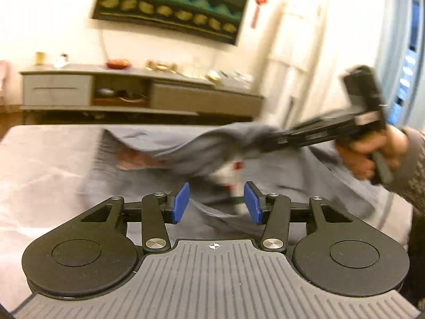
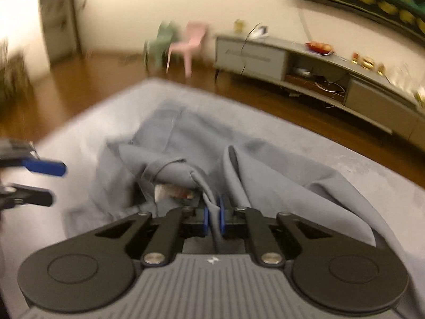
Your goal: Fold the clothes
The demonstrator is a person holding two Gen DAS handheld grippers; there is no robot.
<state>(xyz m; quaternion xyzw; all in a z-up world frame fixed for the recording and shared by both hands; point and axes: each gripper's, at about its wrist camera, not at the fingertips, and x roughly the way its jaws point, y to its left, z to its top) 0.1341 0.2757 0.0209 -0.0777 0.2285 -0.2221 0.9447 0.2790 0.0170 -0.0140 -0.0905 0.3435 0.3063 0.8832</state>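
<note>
On the pale covered table (image 1: 39, 164) in front of you lies the grey garment (image 2: 265, 164), spread but rumpled, with a light label (image 2: 170, 192) showing in the opening near its middle. Your right gripper (image 2: 213, 219) is pinched narrow on a ridge of that cloth, which runs straight between the blue pads (image 2: 205, 219) and rises off the surface; seen from the left wrist, the same gripper (image 1: 268, 141) holds a bunched fold lifted above the rest of the garment, with your right hand (image 1: 372, 156) squeezing the handle. Your left gripper (image 1: 216, 203) stands wide, its jaws well apart and nothing between them, hovering over the near part of the garment (both views are smeared, so fine creases are hard to read).

My reading is that a fold is being carried: one edge is up and crossing over the body of the cloth. Whether this is an early fold or a later one, the pictures do not settle. The carry calls for keeping the pinch firm and laying the lifted edge flat and square, with your free gripper ready to hold the lower layer from dragging.
</note>
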